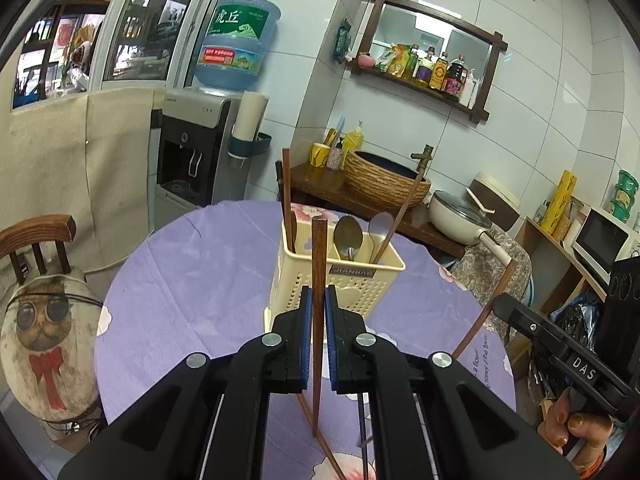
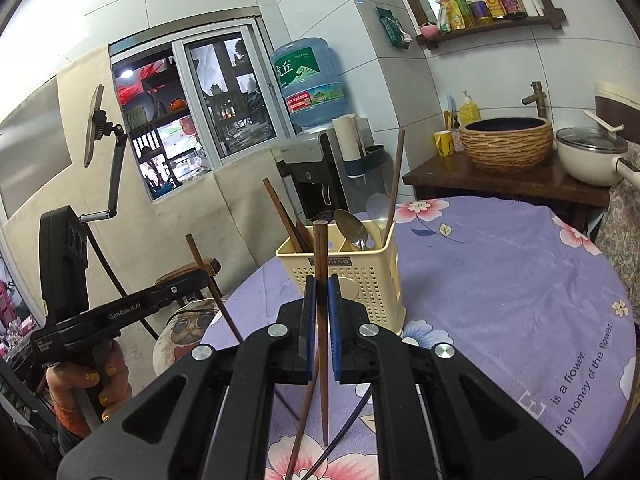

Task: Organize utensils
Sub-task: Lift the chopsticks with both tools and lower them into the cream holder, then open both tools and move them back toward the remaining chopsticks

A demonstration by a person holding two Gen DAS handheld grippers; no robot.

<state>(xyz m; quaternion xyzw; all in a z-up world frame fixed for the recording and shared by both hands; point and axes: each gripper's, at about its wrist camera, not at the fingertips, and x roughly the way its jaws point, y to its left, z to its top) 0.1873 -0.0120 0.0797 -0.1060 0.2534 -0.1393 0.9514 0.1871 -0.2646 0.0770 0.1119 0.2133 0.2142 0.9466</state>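
Observation:
A cream perforated utensil holder point(image 1: 340, 280) stands on the purple flowered tablecloth point(image 1: 192, 280). It holds chopsticks point(image 1: 287, 196) and two metal spoons point(image 1: 349, 236). My left gripper point(image 1: 319, 300) is shut on a brown wooden chopstick point(image 1: 318, 264), held upright just in front of the holder. My right gripper point(image 2: 321, 288) is shut on another brown chopstick point(image 2: 320, 256), also upright before the holder point(image 2: 344, 280). The right gripper shows at the right of the left wrist view point(image 1: 500, 308), its chopstick slanting. More chopsticks point(image 2: 300, 432) lie on the cloth below the jaws.
A wooden counter point(image 1: 320, 188) behind the table carries a woven basin point(image 1: 384, 180) and a white pot point(image 1: 460, 212). A water dispenser point(image 1: 192, 152) stands at the back. A chair with a cat cushion point(image 1: 44, 328) stands at the left. A microwave point(image 1: 600, 240) sits at the right.

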